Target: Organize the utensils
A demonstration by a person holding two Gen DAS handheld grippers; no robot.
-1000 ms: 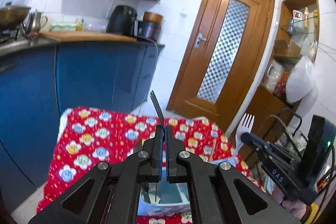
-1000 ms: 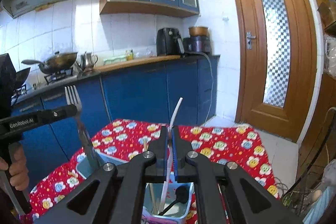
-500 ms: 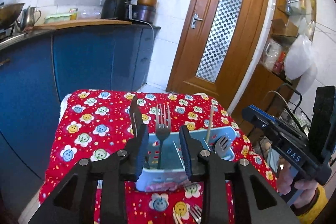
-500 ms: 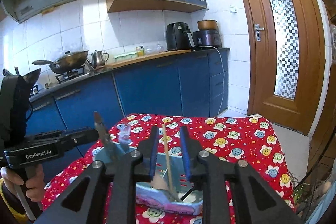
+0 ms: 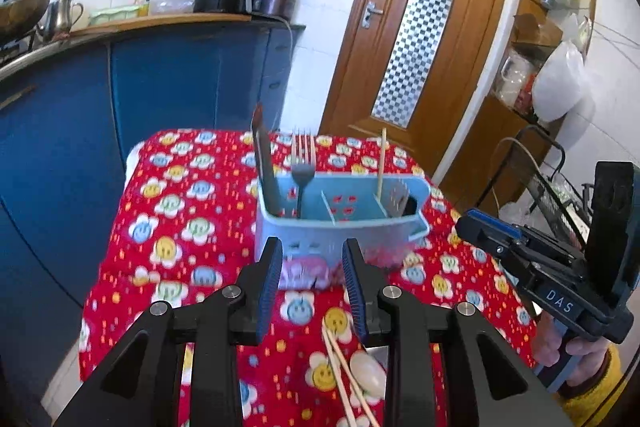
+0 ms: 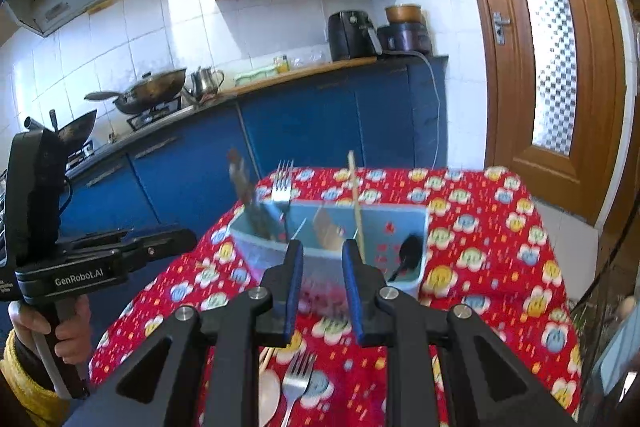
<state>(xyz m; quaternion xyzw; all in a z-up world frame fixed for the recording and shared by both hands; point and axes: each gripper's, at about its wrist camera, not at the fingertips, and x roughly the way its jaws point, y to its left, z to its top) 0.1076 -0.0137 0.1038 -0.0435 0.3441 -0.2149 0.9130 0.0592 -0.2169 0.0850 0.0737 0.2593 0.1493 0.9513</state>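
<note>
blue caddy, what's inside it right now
The blue caddy holds a fork and a dark utensil on one side, a chopstick and a black spoon on the other; its walls hide their lower ends.

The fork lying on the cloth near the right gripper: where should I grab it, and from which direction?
Best guess: pinch the fork across its narrow neck just below the tines, coming straight down with the open right gripper. It lies flat on the tablecloth, tines pointing toward the blue caddy, beside a pale spoon. Its handle end is hidden behind the gripper body.
</note>
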